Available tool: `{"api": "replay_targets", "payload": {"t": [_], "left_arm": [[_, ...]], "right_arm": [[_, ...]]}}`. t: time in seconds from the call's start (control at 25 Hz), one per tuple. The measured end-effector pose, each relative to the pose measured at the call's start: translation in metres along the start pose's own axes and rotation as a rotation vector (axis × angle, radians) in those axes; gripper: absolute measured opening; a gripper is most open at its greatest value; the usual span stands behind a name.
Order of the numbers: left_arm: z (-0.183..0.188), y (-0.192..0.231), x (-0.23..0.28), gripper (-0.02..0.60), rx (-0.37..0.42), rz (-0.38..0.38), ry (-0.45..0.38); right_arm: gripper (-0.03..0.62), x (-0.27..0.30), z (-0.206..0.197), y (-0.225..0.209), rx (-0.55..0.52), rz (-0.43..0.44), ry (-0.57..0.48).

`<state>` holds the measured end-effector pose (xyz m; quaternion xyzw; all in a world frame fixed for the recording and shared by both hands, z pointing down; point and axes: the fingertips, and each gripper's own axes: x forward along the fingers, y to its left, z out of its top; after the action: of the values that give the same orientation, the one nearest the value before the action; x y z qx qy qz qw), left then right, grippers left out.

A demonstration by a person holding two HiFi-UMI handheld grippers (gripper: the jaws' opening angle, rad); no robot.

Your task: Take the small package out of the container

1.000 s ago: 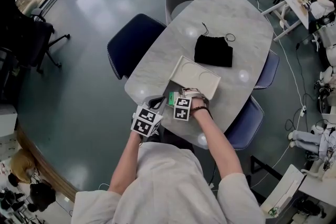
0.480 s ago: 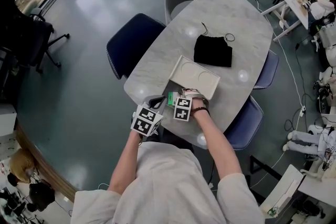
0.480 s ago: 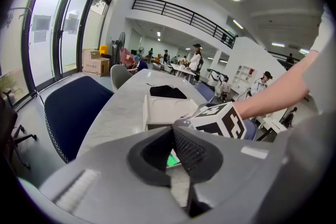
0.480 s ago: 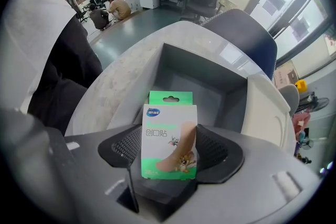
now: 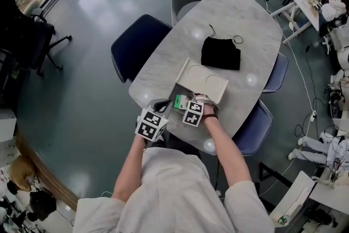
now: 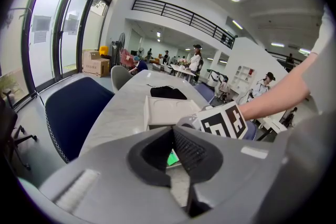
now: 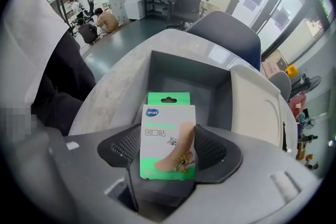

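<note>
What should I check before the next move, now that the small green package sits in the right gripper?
1. Grip: the right gripper has its jaws shut on the small green and white box-shaped package, with a pad on each side: ok.
2. Package is clear of the rim of the grey open container: cannot tell.
3. The white lid lies aside of the opening: ok.
4. The left gripper, jaws together, holds nothing: ok.
5. Bare pale marble tabletop beside the container for setting down: ok.

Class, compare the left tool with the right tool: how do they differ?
The right tool grips the green package; the left tool holds nothing. The right tool's jaws are held apart by it; the left tool's are together. Both are at the table's near edge, by the container.
</note>
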<state>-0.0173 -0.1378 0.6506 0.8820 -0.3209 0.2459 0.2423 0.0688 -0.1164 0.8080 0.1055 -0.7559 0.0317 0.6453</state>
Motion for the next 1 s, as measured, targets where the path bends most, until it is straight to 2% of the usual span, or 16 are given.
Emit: {"api": "replay_targets", "payload": {"t": [0.52,1.0], "left_arm": [[0.004,0.0,0.002,0.052,0.004,-0.006,-0.005],[0.007,0.007,0.013,0.052,0.012,-0.015,-0.016]], "right_arm": [[0.305,-0.015,0.005,-0.003,0.127,-0.017,-0.091],[0.305,-0.029,0.019,-0.02,0.182,-0.063,-0.163]]}}
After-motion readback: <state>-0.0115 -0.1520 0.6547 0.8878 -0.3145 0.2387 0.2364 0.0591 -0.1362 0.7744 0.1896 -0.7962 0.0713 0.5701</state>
